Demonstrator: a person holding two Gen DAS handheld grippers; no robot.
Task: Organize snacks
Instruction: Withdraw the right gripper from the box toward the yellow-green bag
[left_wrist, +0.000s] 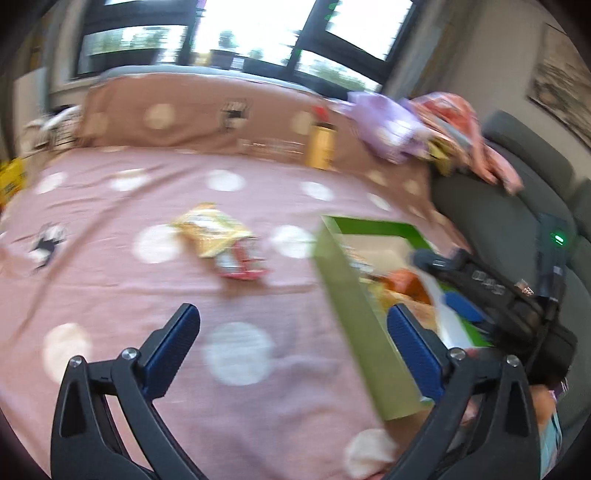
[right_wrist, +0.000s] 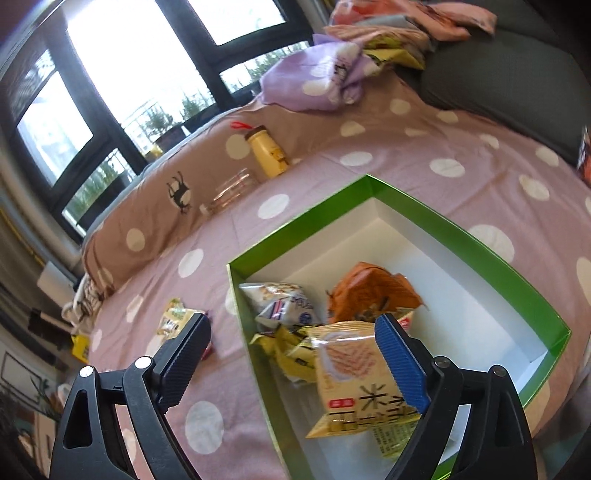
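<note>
Both claws are spread and hold nothing: the right claw (right_wrist: 291, 354) hangs over the green box (right_wrist: 476, 242). 2 snack packets (left_wrist: 221, 240) lie on the bed (left_wrist: 110, 288) left of the box. The left claw (left_wrist: 291, 350) should drop squarely over the yellow packet (left_wrist: 208, 230), pinch its middle, then lift clear of the box wall.

bedspread (left_wrist: 110, 288): open, free to pass
loose packets (left_wrist: 221, 240): only clutter mid-bed
green box (right_wrist: 436, 218): walls block sideways entry, top open
bottle (right_wrist: 267, 153): far edge
</note>
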